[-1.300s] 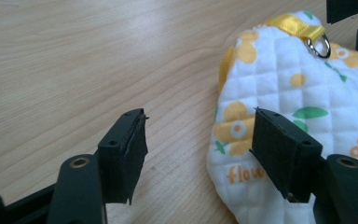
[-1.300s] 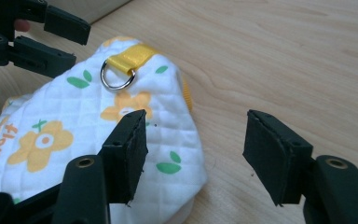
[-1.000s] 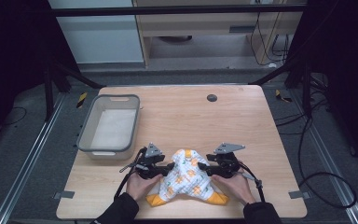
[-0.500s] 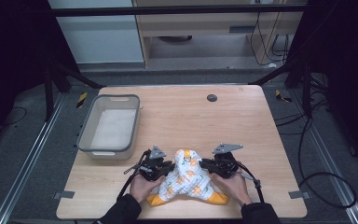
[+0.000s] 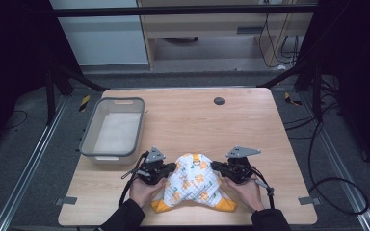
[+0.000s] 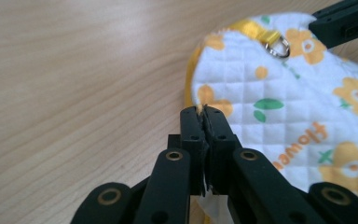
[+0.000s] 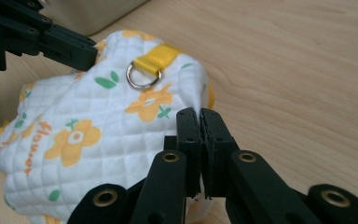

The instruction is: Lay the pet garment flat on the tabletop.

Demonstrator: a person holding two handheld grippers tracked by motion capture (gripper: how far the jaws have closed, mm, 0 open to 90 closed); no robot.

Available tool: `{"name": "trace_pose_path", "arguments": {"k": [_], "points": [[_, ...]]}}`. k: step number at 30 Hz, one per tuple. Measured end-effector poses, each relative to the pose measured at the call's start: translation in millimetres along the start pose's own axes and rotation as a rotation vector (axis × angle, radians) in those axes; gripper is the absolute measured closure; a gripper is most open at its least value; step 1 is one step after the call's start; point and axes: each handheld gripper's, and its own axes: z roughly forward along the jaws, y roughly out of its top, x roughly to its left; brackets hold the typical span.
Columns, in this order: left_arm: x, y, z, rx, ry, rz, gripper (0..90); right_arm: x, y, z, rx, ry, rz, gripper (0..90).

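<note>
Your light wooden table (image 5: 250, 125) carries everything, and the white quilted fabric piece with orange flowers and yellow edging (image 5: 192, 185) is the mark to steer by: it lies near the table's front edge, bunched up into a hump between your two hands. Up and to the left of that fabric, well apart from it, stands the grey rectangular plastic bin (image 5: 89, 140). Farther back from the fabric, a small dark round hole (image 5: 218, 100) sits in the tabletop.

Your left gripper (image 5: 165, 169) is at the fabric's left edge. Its jaws have just been closing and now stand pressed together with a thin fold of the fabric's yellow-trimmed edge pinched between the pads, as the left gripper view shows (image 6: 204, 114).

Your right gripper (image 5: 217, 167) is at the fabric's right edge. Its jaws have also just been closing and now clamp the fabric's rim (image 7: 200, 116).

On top of the fabric, a small silver metal ring (image 7: 142, 76) hangs from a yellow loop (image 7: 157, 58), between the two grippers.
</note>
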Motion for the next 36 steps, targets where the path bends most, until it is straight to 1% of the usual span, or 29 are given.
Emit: {"name": "trace_pose_path", "arguments": {"k": [1,2,4,6,8,10,11,12,15,16,18,20,22,24,25,26,27,28,30,31,32,33,34,35,36], "points": [[-0.5,2.2,-5.3,-0.021,0.000,0.001,87.8,0.2,0.4,-3.2,-0.015,-0.001,-0.001,87.7],[-0.7,3.5,-8.4,-0.030,-0.002,0.002,87.9,1.2,0.8,-6.8,-0.033,-0.006,0.006,87.8],[-2.4,6.2,-16.2,-0.059,-0.005,0.001,88.0,2.1,2.2,-10.6,-0.055,-0.012,-0.001,88.0],[-5.3,10.1,-24.6,-0.086,-0.003,0.015,88.0,4.3,4.7,-14.8,-0.080,-0.014,-0.008,88.1],[-8.7,14.2,-30.7,-0.108,-0.006,0.022,88.1,7.2,9.2,-20.1,-0.107,-0.019,-0.023,88.2],[-13.5,21.1,-39.2,-0.141,-0.015,0.028,88.1,10.0,13.5,-25.5,-0.127,-0.026,-0.033,88.2],[-14.6,23.1,-41.9,-0.149,-0.019,0.032,88.1,12.1,17.2,-30.6,-0.148,-0.028,-0.047,88.2],[-16.2,25.3,-44.0,-0.159,-0.020,0.036,88.1,13.5,19.1,-33.2,-0.157,-0.032,-0.051,88.2],[-21.5,33.8,-52.7,-0.190,-0.019,0.061,88.1,17.2,27.0,-42.2,-0.205,-0.046,-0.066,88.2],[-22.5,37.0,-55.6,-0.206,-0.017,0.066,88.1,18.2,29.3,-44.0,-0.215,-0.053,-0.072,88.3],[-24.0,44.6,-60.9,-0.237,-0.017,0.072,88.1,20.0,36.2,-48.2,-0.253,-0.068,-0.083,88.4],[-25.7,54.3,-65.7,-0.269,0.000,0.088,88.1,21.7,45.3,-52.0,-0.297,-0.085,-0.087,88.7],[-26.0,61.7,-69.0,-0.295,0.006,0.095,88.1,23.9,54.3,-53.9,-0.333,-0.110,-0.098,88.8],[-25.7,70.0,-71.5,-0.332,0.025,0.103,88.1,25.5,61.8,-54.1,-0.365,-0.132,-0.109,88.8],[-23.7,75.0,-71.6,-0.363,0.026,0.094,88.0,25.5,65.8,-53.0,-0.387,-0.147,-0.115,88.8],[-21.1,79.0,-70.2,-0.384,0.035,0.084,88.0,25.4,70.8,-50.6,-0.408,-0.168,-0.112,88.7],[-18.5,82.1,-68.0,-0.396,0.048,0.077,87.9,24.6,74.8,-47.0,-0.427,-0.192,-0.108,88.6],[-14.1,86.3,-63.8,-0.408,0.072,0.066,87.8,22.9,78.2,-43.5,-0.434,-0.212,-0.110,88.4],[-2.7,94.1,-50.5,-0.413,0.123,0.024,86.5,15.0,87.9,-30.6,-0.425,-0.267,-0.100,85.6],[6.3,97.4,-40.6,-0.407,0.146,-0.023,83.3,9.3,92.6,-22.5,-0.407,-0.296,-0.095,80.2],[13.5,98.9,-33.3,-0.392,0.159,-0.066,76.1,0.7,97.6,-11.9,-0.366,-0.328,-0.092,73.0],[18.3,99.2,-28.9,-0.376,0.167,-0.091,71.3,-5.7,100.1,-4.8,-0.320,-0.357,-0.075,70.6],[23.4,99.1,-24.5,-0.350,0.189,-0.106,67.0,-9.9,100.8,-0.9,-0.294,-0.380,-0.073,68.7],[27.6,97.5,-22.0,-0.327,0.213,-0.109,61.6,-14.9,101.0,2.6,-0.265,-0.393,-0.063,66.9],[29.4,95.7,-21.9,-0.320,0.220,-0.108,56.0,-19.4,99.6,3.4,-0.250,-0.381,-0.041,65.4]]}}
